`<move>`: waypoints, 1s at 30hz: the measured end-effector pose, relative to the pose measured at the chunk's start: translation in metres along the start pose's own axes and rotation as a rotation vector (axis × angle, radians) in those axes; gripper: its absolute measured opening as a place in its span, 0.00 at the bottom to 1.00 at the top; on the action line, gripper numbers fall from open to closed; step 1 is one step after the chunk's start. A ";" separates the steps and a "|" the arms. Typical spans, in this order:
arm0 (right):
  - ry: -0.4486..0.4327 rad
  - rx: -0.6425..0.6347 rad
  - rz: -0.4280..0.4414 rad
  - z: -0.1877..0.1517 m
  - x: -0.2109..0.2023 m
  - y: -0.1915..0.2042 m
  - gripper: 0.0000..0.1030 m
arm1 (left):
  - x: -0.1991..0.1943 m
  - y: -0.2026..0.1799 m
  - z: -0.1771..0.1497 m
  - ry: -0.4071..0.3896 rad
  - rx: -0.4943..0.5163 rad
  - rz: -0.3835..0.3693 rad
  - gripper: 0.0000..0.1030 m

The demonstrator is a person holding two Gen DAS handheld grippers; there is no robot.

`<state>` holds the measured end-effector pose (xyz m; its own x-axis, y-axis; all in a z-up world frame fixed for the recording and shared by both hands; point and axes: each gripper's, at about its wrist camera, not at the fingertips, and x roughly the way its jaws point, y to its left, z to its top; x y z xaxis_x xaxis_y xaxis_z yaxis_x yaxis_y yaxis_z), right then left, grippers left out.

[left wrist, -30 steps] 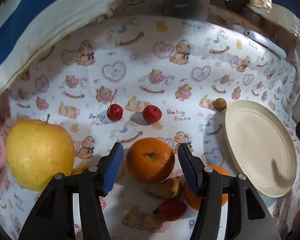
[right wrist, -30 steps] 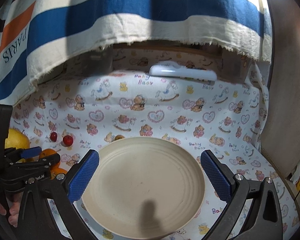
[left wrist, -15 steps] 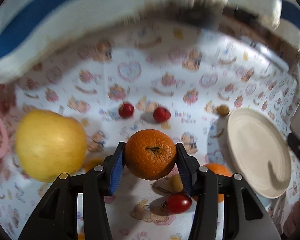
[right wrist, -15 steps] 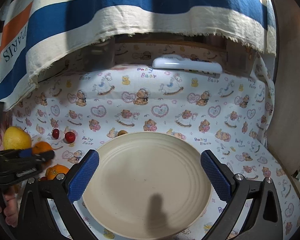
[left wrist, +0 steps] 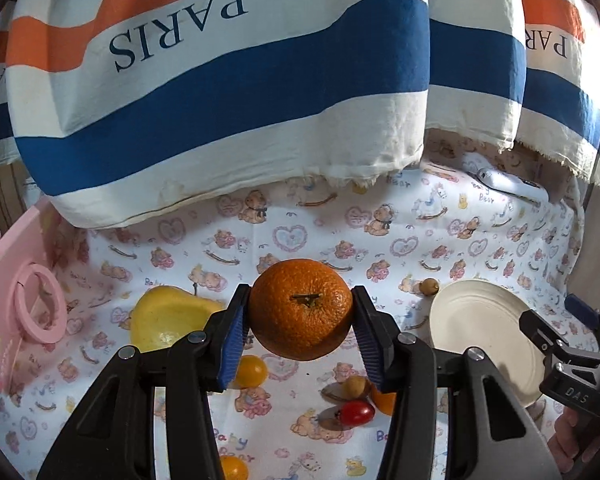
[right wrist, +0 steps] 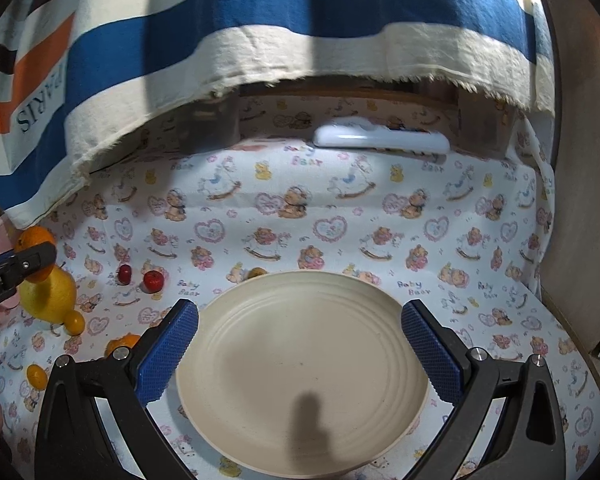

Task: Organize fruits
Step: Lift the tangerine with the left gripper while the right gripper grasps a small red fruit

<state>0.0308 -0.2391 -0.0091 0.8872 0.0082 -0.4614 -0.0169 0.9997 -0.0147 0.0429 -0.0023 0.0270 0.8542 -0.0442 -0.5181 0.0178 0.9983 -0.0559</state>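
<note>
A: Closest in, what is the left gripper [left wrist: 300,320] doing?

B: Its 2 ribbed blue pads are clamped on a round, dimpled orange [left wrist: 300,309], stem scar facing the camera, held clear above the printed cloth [left wrist: 300,236].

A: And under it?

B: On the teddy-bear cotton lie a glossy red cherry tomato [left wrist: 357,412], a small tan oval fruit [left wrist: 354,386], a smooth yellow cherry tomato [left wrist: 251,371] and part of a second orange [left wrist: 384,400]. Left of the pads sits a waxy yellow apple [left wrist: 168,318].

A: The right gripper [right wrist: 300,350]?

B: Jaws wide apart, gripping nothing, its knurled blue pads either side of a matte cream plate [right wrist: 300,384] with faint concentric ridges. The plate is bare.

A: Farther out?

B: 2 small red fruits [right wrist: 153,280] beyond the apple, and a brownish round fruit [right wrist: 257,273] just past the plate's far rim. At the back lies a long white plastic object [right wrist: 380,140], and above hangs coarse striped fabric [left wrist: 236,92] with frayed edges, printed "PARIS".
</note>
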 end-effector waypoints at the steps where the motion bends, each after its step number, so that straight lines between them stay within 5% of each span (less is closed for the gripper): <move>1: -0.005 -0.007 0.012 0.000 -0.002 0.002 0.99 | -0.001 0.000 0.001 0.000 0.005 0.004 0.47; 10: 0.039 -0.011 0.140 0.009 -0.006 0.020 0.98 | -0.014 0.010 0.008 0.046 -0.014 0.032 0.47; 19: 0.207 -0.132 0.301 0.029 0.033 0.082 0.73 | 0.003 0.038 0.010 0.040 -0.095 0.026 0.47; 23: 0.276 -0.175 0.371 0.037 0.065 0.114 0.47 | 0.020 0.053 0.006 0.062 -0.120 0.080 0.47; 30: 0.395 -0.152 0.329 0.042 0.126 0.140 0.46 | 0.023 0.064 0.006 0.051 -0.133 0.085 0.47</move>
<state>0.1596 -0.0969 -0.0321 0.5834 0.2830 -0.7613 -0.3577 0.9311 0.0720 0.0672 0.0609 0.0168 0.8224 0.0349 -0.5679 -0.1255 0.9847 -0.1212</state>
